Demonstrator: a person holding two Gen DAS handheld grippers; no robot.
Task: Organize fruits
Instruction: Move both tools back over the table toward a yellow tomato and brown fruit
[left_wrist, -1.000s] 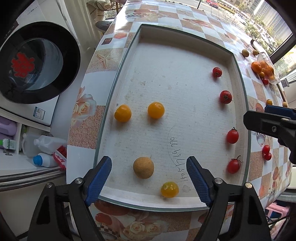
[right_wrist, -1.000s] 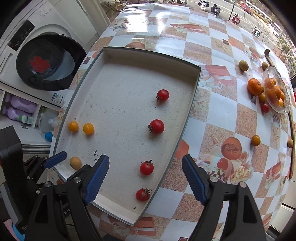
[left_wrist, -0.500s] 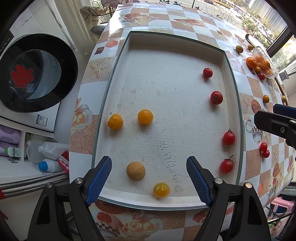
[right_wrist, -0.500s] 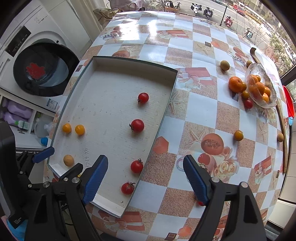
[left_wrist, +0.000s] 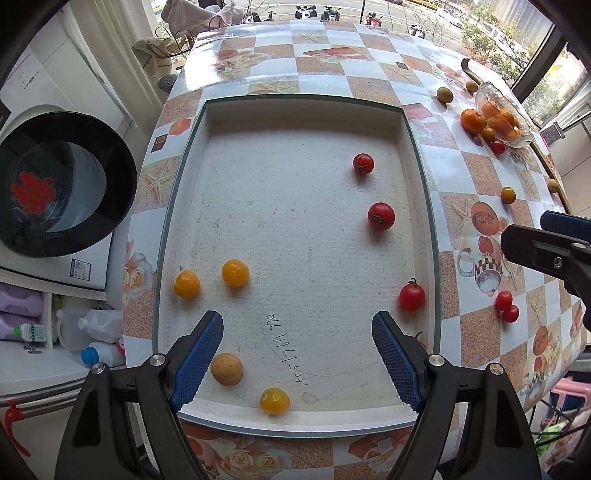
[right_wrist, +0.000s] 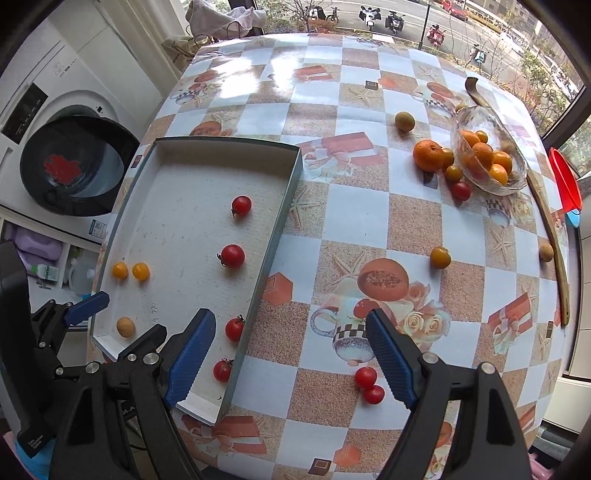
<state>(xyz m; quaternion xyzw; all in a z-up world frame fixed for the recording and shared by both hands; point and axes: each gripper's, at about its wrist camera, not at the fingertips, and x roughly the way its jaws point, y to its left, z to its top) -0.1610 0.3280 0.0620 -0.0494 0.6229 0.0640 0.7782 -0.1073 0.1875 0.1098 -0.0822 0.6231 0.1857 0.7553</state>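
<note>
While the left gripper (left_wrist: 297, 354), its ribbed blue pads spread wide and empty, is seen at the bottom of the left wrist view, a shallow white grainy tray (left_wrist: 306, 101) is shown holding round glossy yellow tomatoes (left_wrist: 235, 272) at lower left and red tomatoes (left_wrist: 381, 216) along its right side, all sitting lower in the frame than a second earlier. Seen from the right wrist, the right gripper (right_wrist: 290, 352) is likewise held wide and empty, two loose red cherry tomatoes (right_wrist: 365, 377) are now revealed on the glossy checked tablecloth (right_wrist: 354, 218) at lower centre, and a clear glass bowl (right_wrist: 517, 184) of oranges is found upper right.
</note>
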